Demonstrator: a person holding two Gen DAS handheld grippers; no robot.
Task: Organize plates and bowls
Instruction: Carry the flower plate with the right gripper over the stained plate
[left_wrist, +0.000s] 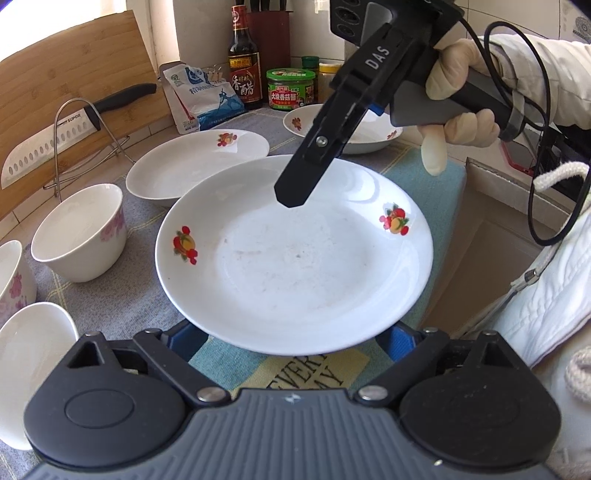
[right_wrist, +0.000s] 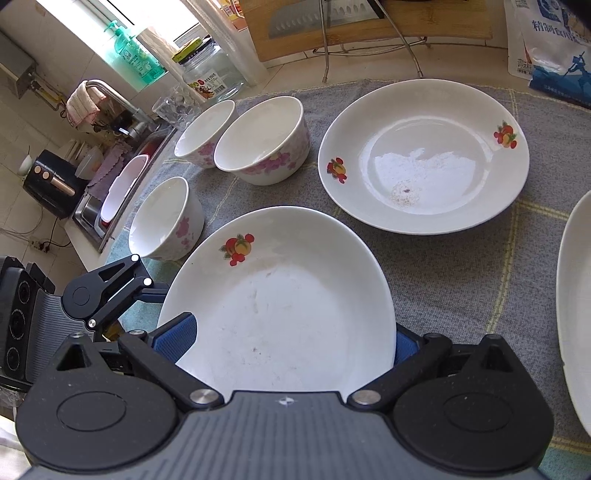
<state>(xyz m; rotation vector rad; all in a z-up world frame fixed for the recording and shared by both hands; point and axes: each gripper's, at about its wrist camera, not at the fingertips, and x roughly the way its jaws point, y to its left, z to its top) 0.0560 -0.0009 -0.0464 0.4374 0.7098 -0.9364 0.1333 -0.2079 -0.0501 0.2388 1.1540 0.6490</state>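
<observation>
Both tools are gripping one white plate (left_wrist: 295, 254) with fruit decals. Left tool (left_wrist: 295, 338) is clamping the plate's near rim between its blue pads, and right tool (right_wrist: 284, 341) is clamping the opposite rim; the plate is sitting tilted over the grey cloth (right_wrist: 443, 280) covering the bench. Toward the back edge a second plate (right_wrist: 424, 158) is lying flat, with a third plate (left_wrist: 343, 129) near the back right corner. Three flowered bowls (right_wrist: 262, 140) are standing along the left edge, beside the sink (right_wrist: 110, 199).
</observation>
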